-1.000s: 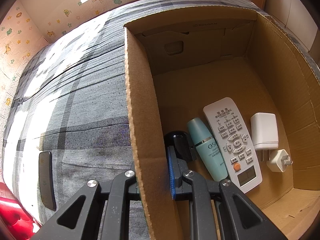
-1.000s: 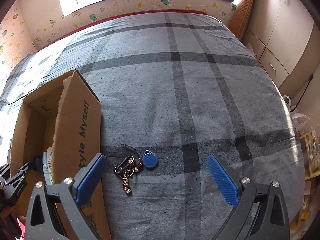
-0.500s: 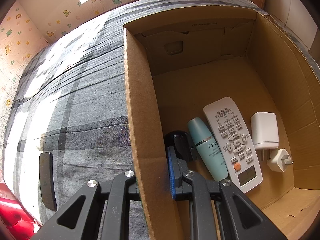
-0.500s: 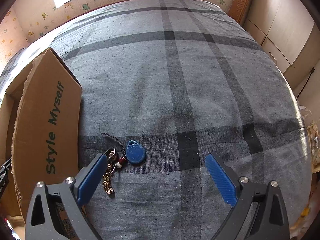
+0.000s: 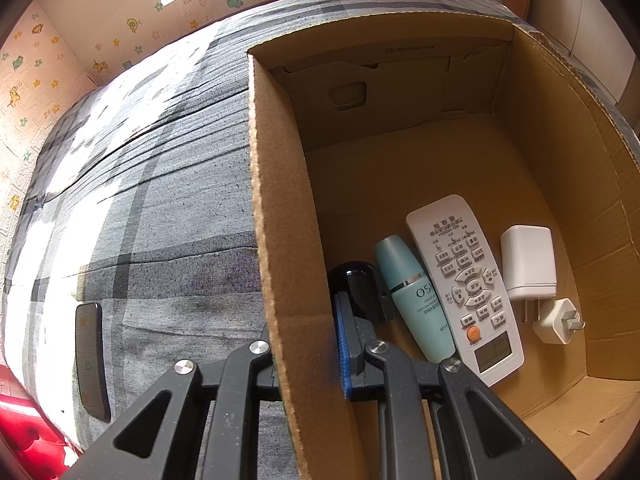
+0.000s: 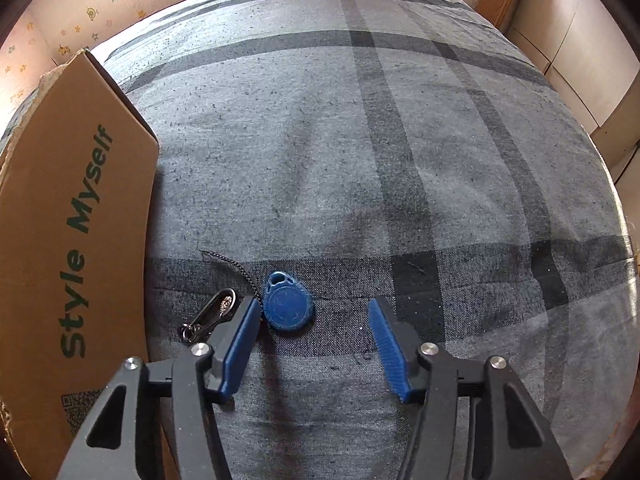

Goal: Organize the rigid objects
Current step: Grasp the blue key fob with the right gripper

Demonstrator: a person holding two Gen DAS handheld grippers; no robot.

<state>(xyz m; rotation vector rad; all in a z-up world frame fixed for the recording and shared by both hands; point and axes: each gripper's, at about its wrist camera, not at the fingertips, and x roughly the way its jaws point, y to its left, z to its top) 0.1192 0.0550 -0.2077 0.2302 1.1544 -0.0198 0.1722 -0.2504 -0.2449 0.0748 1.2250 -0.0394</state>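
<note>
The left gripper [image 5: 308,344] clamps the box [image 5: 280,240] wall. The right gripper [image 6: 312,320] hangs half open over the bed [image 6: 360,160], the blue fob [image 6: 289,304] at its 11 o'clock, touching the left pad [image 6: 240,340].

Left gripper [image 5: 306,344] fingers clamped close together, right gripper [image 6: 310,344] fingers spread apart, lowered

I read "Style Myself" in green on box [image 6: 76,240] outer wall, running up the side; QR code [image 6: 78,410] below it, unreadable. Small printed code on box inner flap [image 5: 412,49], too fine to make out. Teal bottle [image 5: 414,296] shows "OS…", rest of lettering cut off by remote; smaller lines under it illegible. Remote [image 5: 466,284] carries Chinese characters near top and button legends, too small to read.
</note>
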